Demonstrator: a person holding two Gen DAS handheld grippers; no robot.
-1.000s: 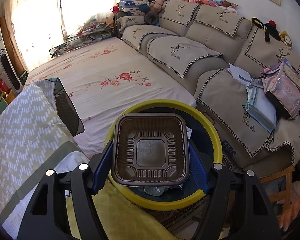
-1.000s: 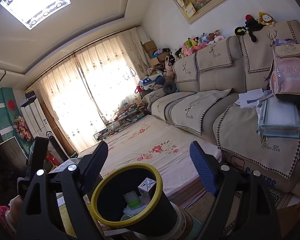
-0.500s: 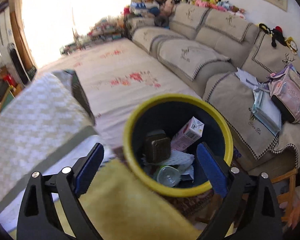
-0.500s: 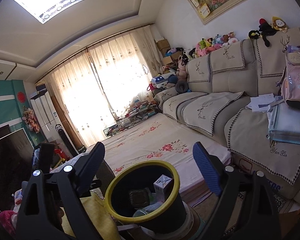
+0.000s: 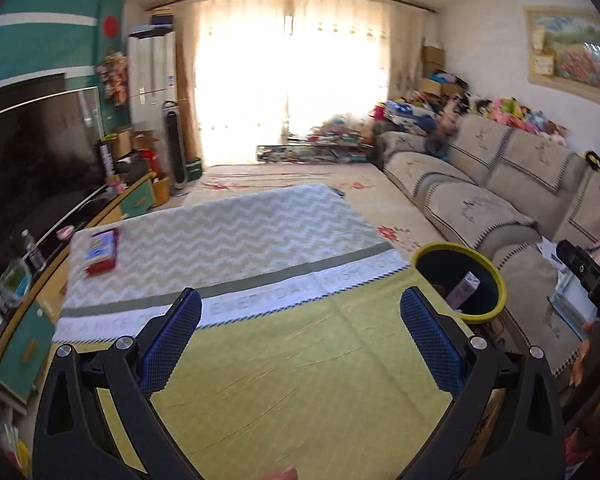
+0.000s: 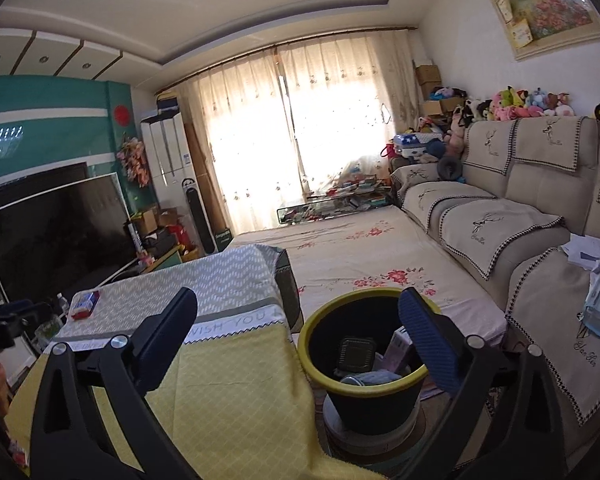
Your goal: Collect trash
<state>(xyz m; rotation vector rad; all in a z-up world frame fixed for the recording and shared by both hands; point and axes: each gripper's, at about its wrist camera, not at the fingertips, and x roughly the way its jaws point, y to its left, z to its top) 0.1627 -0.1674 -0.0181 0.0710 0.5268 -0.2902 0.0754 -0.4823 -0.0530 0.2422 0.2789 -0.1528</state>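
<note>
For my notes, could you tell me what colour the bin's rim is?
Yellow, on a dark bin; clearest in the right wrist view.

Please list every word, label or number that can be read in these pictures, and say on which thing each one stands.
"WISH YOU": white printed band of the zigzag table cloth.
"EVERYDAY": the same band, left wrist view, blurred.
Cursive embroidery on the beige sofa cover: not surely readable.
Red and blue packet on the table: too blurred.
Pink carton in the yellow-rimmed black bin: too small.
</note>
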